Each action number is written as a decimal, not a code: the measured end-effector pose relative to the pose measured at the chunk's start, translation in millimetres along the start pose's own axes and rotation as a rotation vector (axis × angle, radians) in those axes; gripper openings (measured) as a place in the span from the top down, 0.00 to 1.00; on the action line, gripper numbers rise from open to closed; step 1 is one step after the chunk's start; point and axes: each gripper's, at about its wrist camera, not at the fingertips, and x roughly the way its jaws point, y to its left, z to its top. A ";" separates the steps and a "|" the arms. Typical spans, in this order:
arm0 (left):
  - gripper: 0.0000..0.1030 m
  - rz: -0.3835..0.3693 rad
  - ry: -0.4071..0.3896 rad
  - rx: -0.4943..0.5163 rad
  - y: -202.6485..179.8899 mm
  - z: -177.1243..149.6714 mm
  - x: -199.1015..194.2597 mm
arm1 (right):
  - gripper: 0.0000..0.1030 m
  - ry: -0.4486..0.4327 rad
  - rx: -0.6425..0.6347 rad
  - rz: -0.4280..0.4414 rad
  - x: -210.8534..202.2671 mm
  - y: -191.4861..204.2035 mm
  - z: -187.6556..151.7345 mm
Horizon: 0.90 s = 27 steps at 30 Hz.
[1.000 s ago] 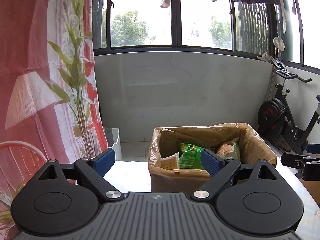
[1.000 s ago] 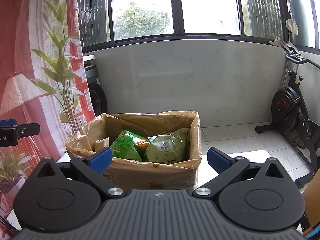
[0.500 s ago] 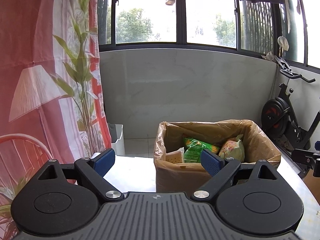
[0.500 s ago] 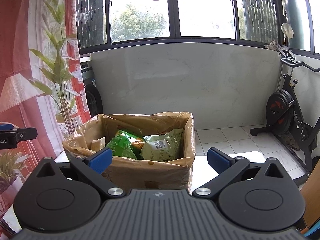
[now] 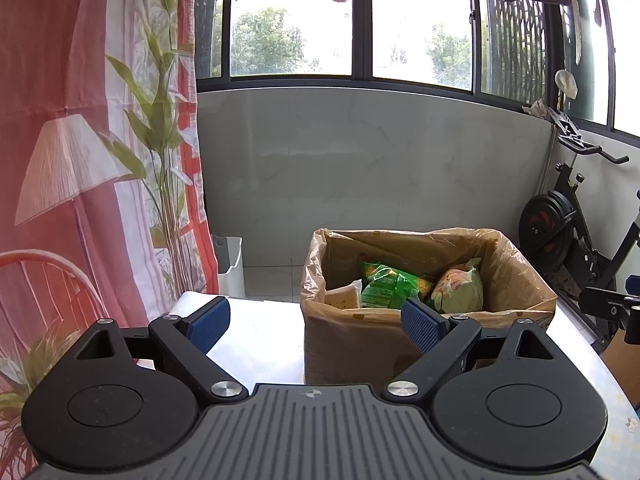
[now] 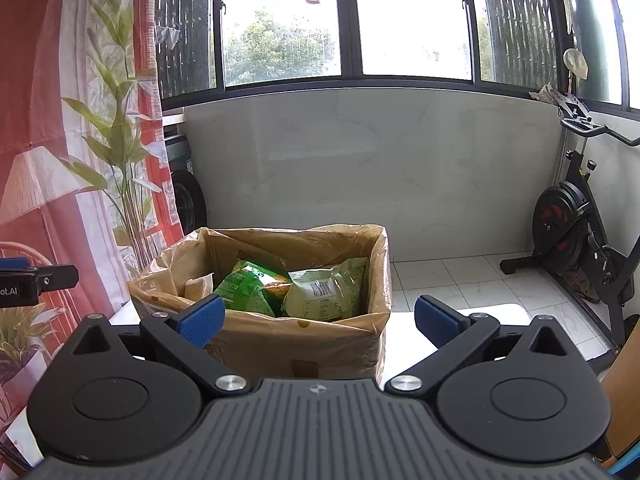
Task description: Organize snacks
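On the white table [image 5: 256, 344] stood a bag-lined cardboard box [image 6: 304, 336] holding a green snack packet [image 6: 244, 290], a pale packet [image 6: 324, 294] and crackers [image 5: 342, 300]. Near it, the left gripper [image 5: 316, 322] and right gripper [image 6: 318, 320] gaped wide, holding nothing.

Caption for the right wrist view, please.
Open right gripper faces a plastic-lined cardboard box holding a green snack bag and a pale snack bag.

An exercise bike [image 6: 576, 236] stands beside a printed curtain [image 5: 80, 128].
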 end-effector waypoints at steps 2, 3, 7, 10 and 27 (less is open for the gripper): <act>0.09 -0.001 0.008 -0.001 -0.1 -2.5 0.7 | 0.00 0.003 0.002 0.000 0.1 0.0 -1.4; 0.09 0.000 0.010 -0.001 0.0 -3.2 0.9 | 0.00 0.005 0.002 -0.001 0.1 0.3 -2.5; 0.09 0.001 0.011 -0.003 0.7 -4.5 0.4 | 0.00 0.010 0.006 -0.001 -0.4 -0.9 -4.5; 0.09 -0.001 0.012 -0.002 0.7 -4.6 0.3 | 0.00 0.014 0.009 -0.002 -0.2 -1.6 -4.8; 0.09 -0.010 0.017 -0.003 0.6 -6.3 3.2 | 0.00 0.022 0.012 0.001 1.7 -1.8 -6.5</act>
